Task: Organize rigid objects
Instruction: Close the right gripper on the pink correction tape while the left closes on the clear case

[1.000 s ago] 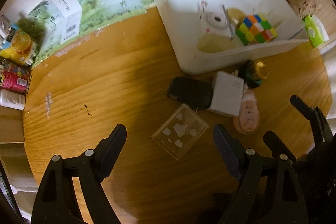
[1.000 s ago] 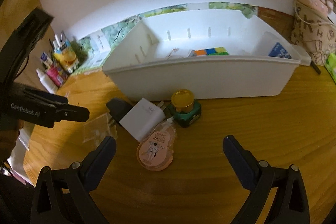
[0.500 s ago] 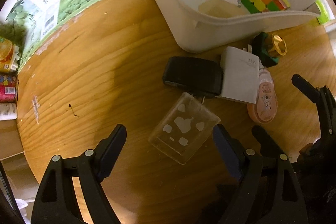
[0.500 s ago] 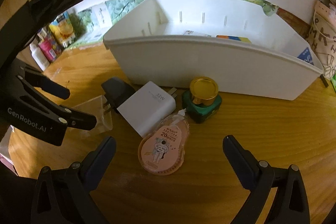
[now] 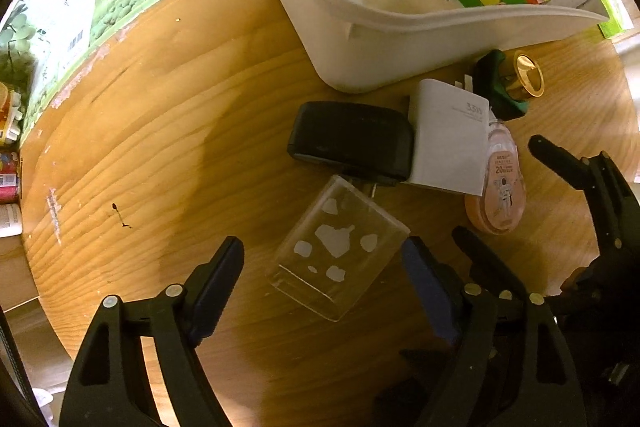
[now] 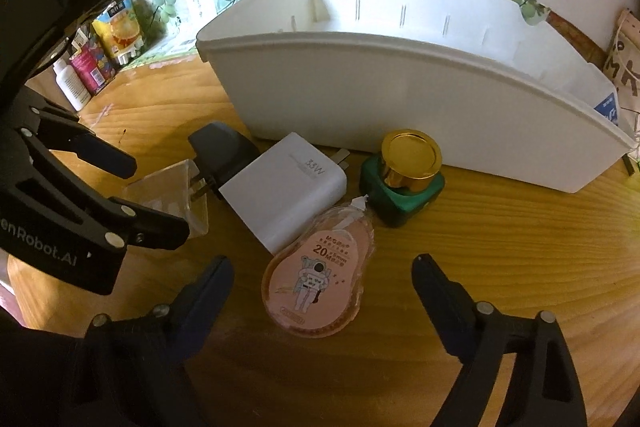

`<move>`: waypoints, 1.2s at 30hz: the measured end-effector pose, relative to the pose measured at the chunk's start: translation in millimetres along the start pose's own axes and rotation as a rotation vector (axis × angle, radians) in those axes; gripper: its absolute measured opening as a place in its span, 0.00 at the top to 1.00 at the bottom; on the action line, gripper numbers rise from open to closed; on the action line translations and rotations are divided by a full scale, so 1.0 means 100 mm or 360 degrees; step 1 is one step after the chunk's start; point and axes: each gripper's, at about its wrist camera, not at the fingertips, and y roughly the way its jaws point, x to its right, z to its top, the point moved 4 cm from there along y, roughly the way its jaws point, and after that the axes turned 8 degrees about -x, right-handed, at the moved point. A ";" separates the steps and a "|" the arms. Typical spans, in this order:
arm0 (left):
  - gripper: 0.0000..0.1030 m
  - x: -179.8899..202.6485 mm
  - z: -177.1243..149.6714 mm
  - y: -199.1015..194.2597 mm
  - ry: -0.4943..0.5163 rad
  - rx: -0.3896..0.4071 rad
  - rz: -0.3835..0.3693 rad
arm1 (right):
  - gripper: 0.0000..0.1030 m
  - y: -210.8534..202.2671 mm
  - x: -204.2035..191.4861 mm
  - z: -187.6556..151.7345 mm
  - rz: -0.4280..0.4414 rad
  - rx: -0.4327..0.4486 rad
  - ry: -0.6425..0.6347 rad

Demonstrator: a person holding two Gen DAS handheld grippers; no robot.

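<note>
Two chargers, one clear block

"33W" on white charger

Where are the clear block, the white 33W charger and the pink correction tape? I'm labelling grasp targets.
clear block point(image 5: 338, 253): left wrist view, top face.
white 33W charger point(image 6: 282, 189): right wrist view, top face.
pink correction tape point(image 6: 316, 281): right wrist view, astronaut label.
</note>
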 end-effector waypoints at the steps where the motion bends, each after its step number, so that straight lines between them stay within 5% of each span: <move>1: 0.22 0.00 0.01 0.01 0.0003 -0.0003 -0.0008 | 0.14 0.01 0.00 0.00 0.0001 -0.0004 -0.0004; 22: 0.37 0.03 0.09 0.12 0.0046 -0.0026 -0.0074 | 0.44 0.04 0.07 0.02 0.0015 -0.0024 -0.0020; 36: 0.40 -0.04 0.07 0.08 0.0026 -0.0041 -0.0117 | 0.48 0.00 0.05 -0.01 0.0046 -0.0057 -0.0016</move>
